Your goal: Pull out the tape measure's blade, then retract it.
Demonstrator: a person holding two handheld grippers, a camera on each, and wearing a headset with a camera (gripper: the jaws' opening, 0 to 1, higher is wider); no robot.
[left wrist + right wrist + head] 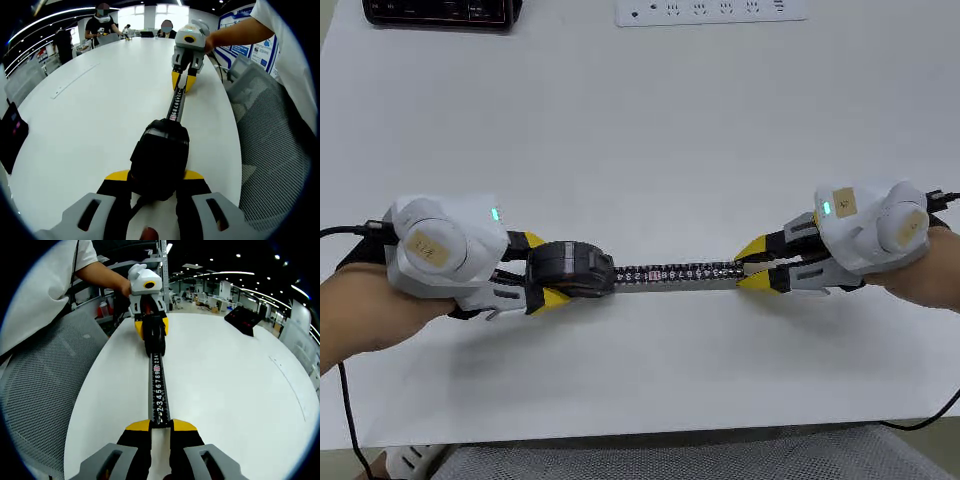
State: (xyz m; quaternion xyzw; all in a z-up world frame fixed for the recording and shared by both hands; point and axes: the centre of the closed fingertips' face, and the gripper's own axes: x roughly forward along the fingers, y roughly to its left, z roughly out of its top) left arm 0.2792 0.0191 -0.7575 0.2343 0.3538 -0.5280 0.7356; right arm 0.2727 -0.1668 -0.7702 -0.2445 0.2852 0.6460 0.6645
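Observation:
The black tape measure case [569, 270] lies on the white table, clamped between the yellow-tipped jaws of my left gripper [542, 270]. In the left gripper view the case [160, 162] sits between the jaws of the left gripper [155, 176]. Its black blade [678, 272] with white numbers runs to the right, drawn out a short length. My right gripper [752, 266] is shut on the blade's end. The right gripper view shows the blade [158, 387] stretching away from the right gripper [161, 426] to the case [155, 336].
A white power strip [710, 10] and a dark device [440, 10] lie at the table's far edge. A mesh chair [272, 150] stands beside the table. People stand at the far end of the room [102, 22]. Cables trail from both grippers.

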